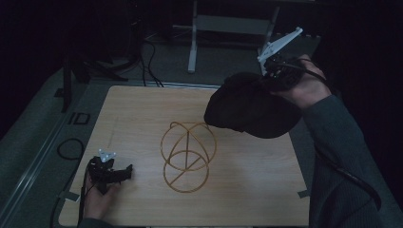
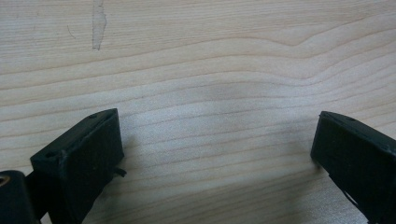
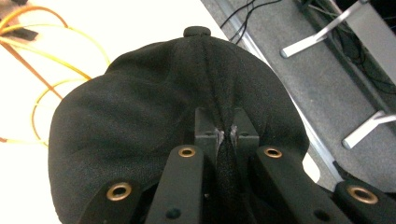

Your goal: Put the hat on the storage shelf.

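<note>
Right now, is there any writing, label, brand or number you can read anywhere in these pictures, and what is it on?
None can be read. The black cap held in the right gripper shows plain fabric, no logo. The wooden table and gold wire stand carry no print. The left gripper shows no label either.

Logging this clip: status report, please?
Right gripper shut on black cap, held above table. Left gripper open, low over bare wood. Wire stand beneath, unobstructed.
</note>
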`<state>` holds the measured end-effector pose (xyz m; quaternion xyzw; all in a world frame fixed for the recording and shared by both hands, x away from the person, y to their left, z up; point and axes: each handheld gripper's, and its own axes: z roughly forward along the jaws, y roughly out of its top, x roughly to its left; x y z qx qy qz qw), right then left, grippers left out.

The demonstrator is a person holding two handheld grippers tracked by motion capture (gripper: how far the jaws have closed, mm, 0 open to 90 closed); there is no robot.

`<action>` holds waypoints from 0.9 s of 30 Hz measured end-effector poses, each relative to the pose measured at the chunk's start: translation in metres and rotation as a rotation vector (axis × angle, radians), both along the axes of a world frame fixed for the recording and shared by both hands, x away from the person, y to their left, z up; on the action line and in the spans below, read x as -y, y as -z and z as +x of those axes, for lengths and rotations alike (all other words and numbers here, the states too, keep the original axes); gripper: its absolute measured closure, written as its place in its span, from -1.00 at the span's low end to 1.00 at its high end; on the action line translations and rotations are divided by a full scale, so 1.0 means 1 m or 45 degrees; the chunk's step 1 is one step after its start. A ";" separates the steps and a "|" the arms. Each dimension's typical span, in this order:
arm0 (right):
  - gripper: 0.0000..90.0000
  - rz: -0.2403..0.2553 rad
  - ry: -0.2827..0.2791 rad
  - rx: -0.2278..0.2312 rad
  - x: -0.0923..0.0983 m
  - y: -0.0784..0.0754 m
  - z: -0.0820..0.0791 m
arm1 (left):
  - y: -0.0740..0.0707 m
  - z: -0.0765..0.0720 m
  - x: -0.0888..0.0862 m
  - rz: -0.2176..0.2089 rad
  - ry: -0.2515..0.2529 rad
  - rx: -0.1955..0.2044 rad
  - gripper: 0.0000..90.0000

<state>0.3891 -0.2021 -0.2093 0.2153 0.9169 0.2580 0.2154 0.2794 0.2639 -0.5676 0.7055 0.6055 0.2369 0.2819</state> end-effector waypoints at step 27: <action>0.90 0.194 -0.019 0.063 -0.007 0.009 0.000 | 0.000 0.000 0.000 -0.001 -0.001 0.001 -0.96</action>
